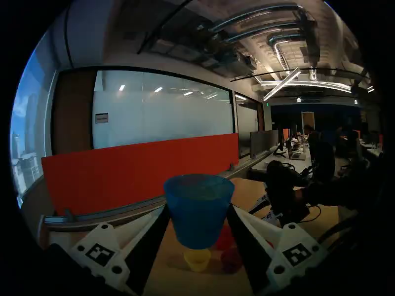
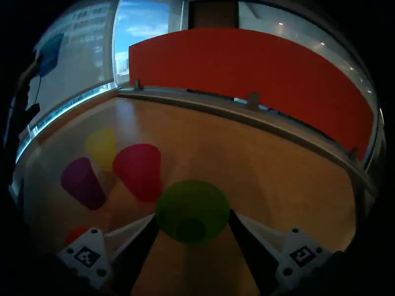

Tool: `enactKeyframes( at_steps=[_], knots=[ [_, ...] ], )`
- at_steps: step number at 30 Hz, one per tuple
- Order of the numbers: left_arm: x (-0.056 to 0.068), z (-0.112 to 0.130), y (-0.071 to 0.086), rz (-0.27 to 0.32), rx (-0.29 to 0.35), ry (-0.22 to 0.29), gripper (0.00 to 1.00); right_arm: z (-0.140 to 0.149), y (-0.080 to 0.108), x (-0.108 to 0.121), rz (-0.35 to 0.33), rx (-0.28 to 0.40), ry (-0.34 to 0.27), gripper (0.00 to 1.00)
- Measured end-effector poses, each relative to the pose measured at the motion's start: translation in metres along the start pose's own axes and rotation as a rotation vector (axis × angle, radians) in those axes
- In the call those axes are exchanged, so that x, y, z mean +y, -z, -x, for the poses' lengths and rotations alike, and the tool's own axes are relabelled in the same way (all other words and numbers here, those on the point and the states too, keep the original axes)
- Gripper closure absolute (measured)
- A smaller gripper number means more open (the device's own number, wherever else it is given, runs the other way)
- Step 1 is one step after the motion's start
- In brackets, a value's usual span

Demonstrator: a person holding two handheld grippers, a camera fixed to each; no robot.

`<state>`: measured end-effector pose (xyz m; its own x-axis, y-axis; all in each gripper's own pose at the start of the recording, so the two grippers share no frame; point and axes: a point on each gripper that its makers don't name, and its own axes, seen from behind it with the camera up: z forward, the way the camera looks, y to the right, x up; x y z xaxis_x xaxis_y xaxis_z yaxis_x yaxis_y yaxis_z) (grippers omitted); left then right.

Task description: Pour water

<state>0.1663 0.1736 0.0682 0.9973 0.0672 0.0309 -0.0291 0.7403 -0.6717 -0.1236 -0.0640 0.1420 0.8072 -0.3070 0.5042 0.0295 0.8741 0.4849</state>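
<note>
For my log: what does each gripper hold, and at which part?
Left gripper: blue plastic cup, by its side walls. Right gripper: green plastic cup, also by its sides.

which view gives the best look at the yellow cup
The right gripper view: the yellow cup sits in plain sight on the table, beside the red cup. In the left gripper view the blue cup in front hides its upper part, leaving a small dim piece.

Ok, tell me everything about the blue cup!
The blue cup looks like see-through plastic, wide at its rim and narrow at its base. It stands upright in the air above the wooden table, pinched on both sides by the left gripper. I cannot tell whether it holds water.
</note>
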Motion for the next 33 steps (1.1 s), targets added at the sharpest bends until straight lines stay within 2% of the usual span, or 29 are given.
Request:
enactKeyframes(
  at_steps=[2, 6, 12, 15, 21, 33],
  knots=[
    [0.0, 0.001, 0.0, 0.001, -0.001, 0.0, 0.19, -0.001, 0.0, 0.001, 0.002, 0.001, -0.002, 0.0],
    [0.001, 0.001, 0.0, 0.004, -0.003, 0.0, 0.19, -0.001, 0.001, 0.002, 0.008, 0.001, -0.005, 0.09],
    [0.001, 0.002, 0.0, 0.003, -0.003, -0.001, 0.19, -0.003, 0.002, 0.002, 0.008, 0.013, -0.004, 0.1],
    [-0.001, 0.003, 0.001, 0.001, -0.004, 0.0, 0.19, -0.012, 0.007, 0.001, 0.008, 0.043, -0.008, 0.1],
    [-0.001, 0.004, 0.003, -0.003, -0.007, -0.002, 0.19, -0.035, 0.028, -0.005, -0.005, 0.098, -0.003, 0.1],
    [0.007, 0.005, 0.011, 0.006, -0.007, 0.0, 0.19, -0.081, 0.075, -0.042, -0.033, 0.209, 0.052, 0.1]
  ],
)
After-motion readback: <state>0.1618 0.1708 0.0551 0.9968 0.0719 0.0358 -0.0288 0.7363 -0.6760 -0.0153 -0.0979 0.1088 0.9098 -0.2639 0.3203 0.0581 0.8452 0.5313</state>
